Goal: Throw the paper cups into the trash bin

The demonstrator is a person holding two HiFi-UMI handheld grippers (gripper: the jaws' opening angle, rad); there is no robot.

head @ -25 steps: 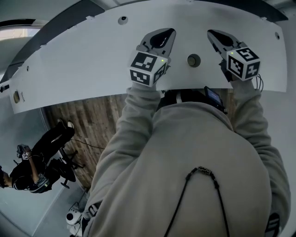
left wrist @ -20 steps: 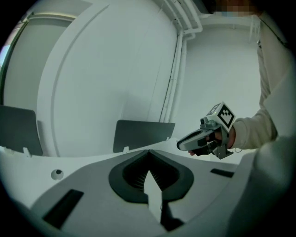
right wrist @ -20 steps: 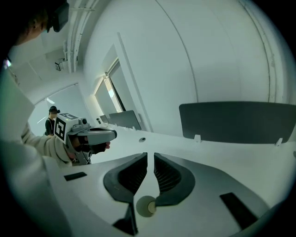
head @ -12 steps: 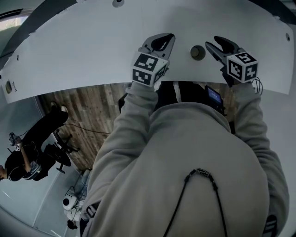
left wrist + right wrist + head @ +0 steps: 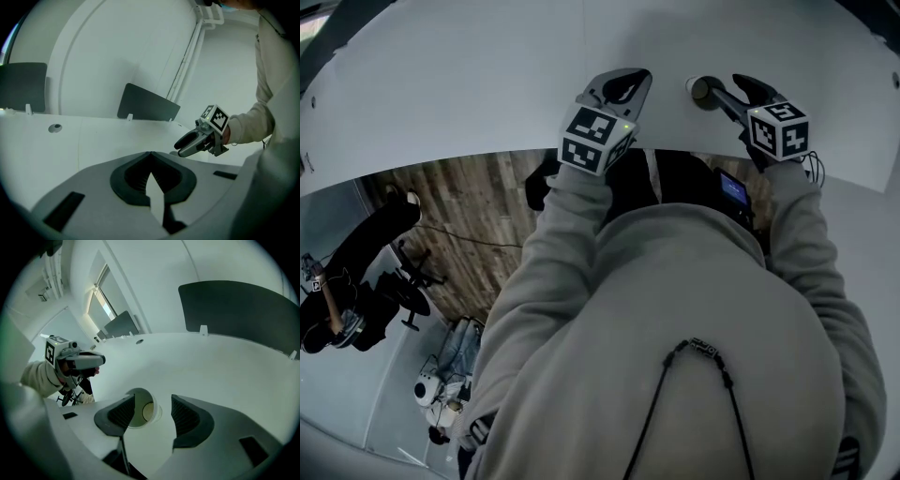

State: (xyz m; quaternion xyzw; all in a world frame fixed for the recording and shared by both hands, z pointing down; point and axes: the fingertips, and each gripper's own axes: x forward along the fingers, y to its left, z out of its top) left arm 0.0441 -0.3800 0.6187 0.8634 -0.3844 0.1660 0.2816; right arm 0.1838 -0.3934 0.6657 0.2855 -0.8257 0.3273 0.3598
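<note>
Right tongs [image 5: 153,398] just opened | paper cup [image 5: 143,411] between them, apparently loose

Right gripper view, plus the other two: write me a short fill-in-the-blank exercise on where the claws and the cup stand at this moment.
1. The right claw, whose jaws are apart and have just been opening, has the paper cup at its mouth, unclamped, and the cup's inside is ____.
2. The left claw has its jaws ____, with nothing between them.
3. Both claws are over a table whose top is ____ in colour.

Missing words: empty; shut; white.
</note>
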